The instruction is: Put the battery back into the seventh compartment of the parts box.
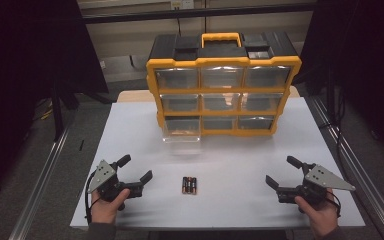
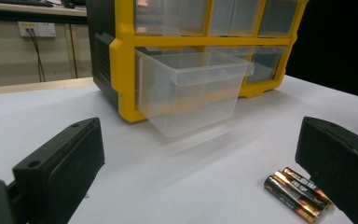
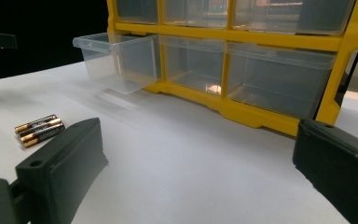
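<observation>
Three black-and-gold batteries (image 1: 189, 185) lie on the white surface (image 1: 230, 165) between both spread, empty hand-held grippers, left (image 1: 136, 170) and right (image 1: 281, 172); likely next: pinch them, carry to the pulled-out clear plastic drawer (image 1: 181, 128)

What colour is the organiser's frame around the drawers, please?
Yellow: the frame shows best in the high view, around clear drawers.

We see a drawer cabinet (image 1: 223, 85) standing at twelve o'clock on the table (image 1: 130, 130), its bottom drawer (image 1: 181, 128) at our left pulled out toward us. Three batteries (image 1: 189, 185) lie side by side at six o'clock, well before the cabinet. The left gripper (image 1: 134, 168) rests at eight o'clock, the right gripper (image 1: 283, 171) at four, the batteries between them.
</observation>
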